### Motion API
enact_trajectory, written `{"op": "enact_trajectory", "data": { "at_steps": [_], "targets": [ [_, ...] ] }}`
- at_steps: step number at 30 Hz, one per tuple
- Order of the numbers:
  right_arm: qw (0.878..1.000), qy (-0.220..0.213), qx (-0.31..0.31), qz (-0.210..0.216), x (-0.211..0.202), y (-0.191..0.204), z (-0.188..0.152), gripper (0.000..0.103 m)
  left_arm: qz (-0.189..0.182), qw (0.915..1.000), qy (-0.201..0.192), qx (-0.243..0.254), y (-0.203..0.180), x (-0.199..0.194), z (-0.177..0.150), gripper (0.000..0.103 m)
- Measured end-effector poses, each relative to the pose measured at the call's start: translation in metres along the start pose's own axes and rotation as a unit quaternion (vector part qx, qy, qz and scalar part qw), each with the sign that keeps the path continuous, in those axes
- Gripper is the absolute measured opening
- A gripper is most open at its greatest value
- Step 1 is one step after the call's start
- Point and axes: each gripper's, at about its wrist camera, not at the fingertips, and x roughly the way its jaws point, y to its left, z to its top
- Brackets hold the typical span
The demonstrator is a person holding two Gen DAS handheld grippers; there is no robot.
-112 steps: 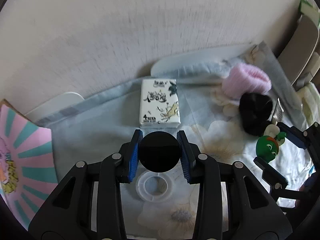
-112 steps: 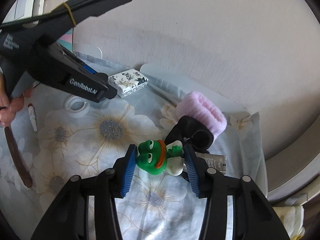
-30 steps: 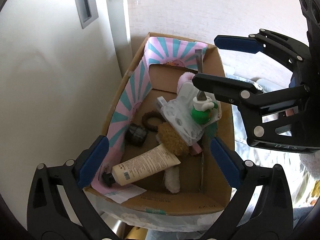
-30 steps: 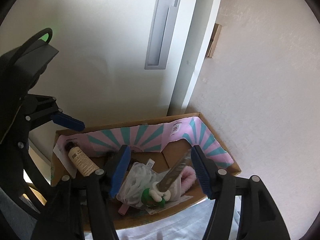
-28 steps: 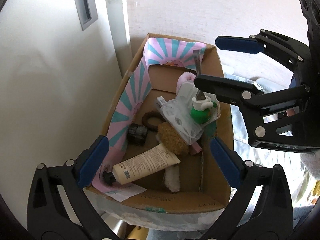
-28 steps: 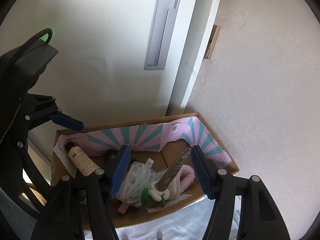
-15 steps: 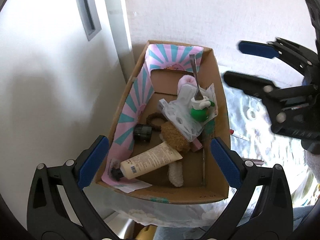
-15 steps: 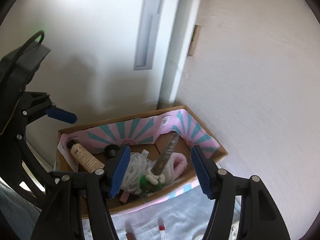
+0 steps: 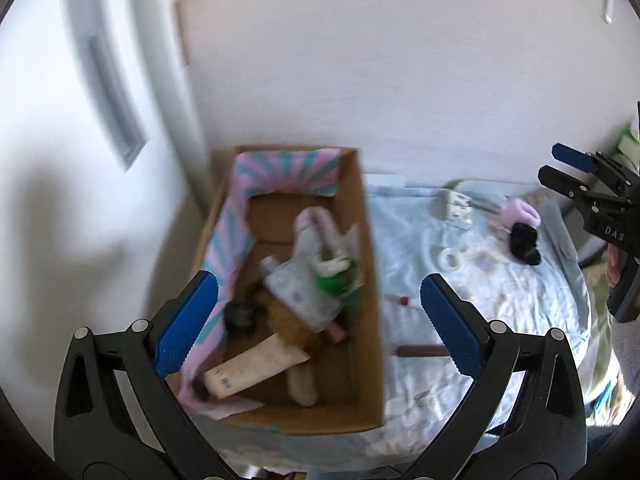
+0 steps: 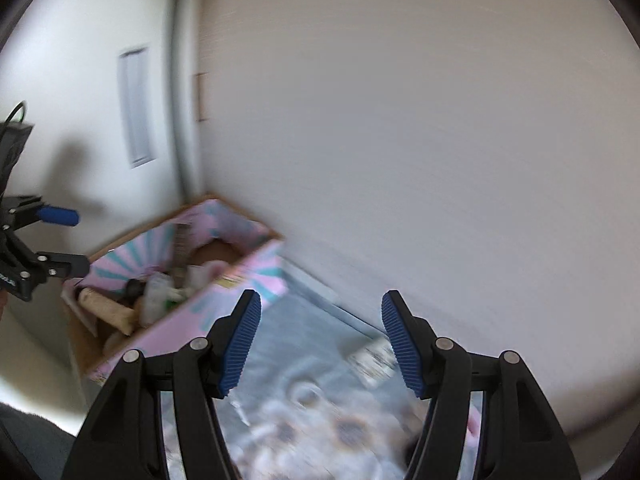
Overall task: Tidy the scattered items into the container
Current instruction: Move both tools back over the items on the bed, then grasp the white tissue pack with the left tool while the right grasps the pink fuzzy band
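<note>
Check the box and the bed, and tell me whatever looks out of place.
Several items lie loose on the bed instead of in the box: a pink band touching a black one, a small printed pack, a tape ring, a small tube and a brown stick. In the box things lie heaped; blur hides any damage.

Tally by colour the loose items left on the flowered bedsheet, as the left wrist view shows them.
White: 2, the patterned tissue pack and the tape ring
Pink: 1, the fluffy band
Black: 1, the scrunchie
Brown: 1, the stick
White with a red tip: 1, the small tube
Total: 6
</note>
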Motion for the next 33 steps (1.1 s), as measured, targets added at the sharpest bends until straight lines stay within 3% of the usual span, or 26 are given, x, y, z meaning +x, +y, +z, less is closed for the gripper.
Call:
{"op": "enact_trajectory", "data": {
  "at_steps": [5, 14, 23, 28, 33],
  "targets": [
    [0.996, 0.011, 0.069, -0.052, -0.025, -0.047, -0.033, 0.059, -0.032, 0.9985, 0.001, 0.045, -0.043, 0.009, 0.015, 0.101],
    [0.988, 0.037, 0.109, -0.103, -0.044, -0.078, -0.078, 0.060, -0.073, 0.9917, 0.019, 0.104, -0.109, 0.039, 0.034, 0.101],
    [0.980, 0.079, 0.128, -0.128, -0.015, -0.120, -0.093, 0.060, -0.095, 0.9858, 0.077, 0.115, -0.160, 0.126, 0.065, 0.101],
    [0.982, 0.105, 0.118, -0.107, 0.020, -0.149, -0.102, 0.060, -0.093, 0.9839, 0.113, 0.102, -0.179, 0.183, 0.072, 0.101],
    [0.982, 0.129, 0.129, -0.055, 0.056, -0.164, -0.117, 0.060, -0.082, 0.9806, 0.132, 0.120, -0.198, 0.220, 0.069, 0.101]
  ]
}}
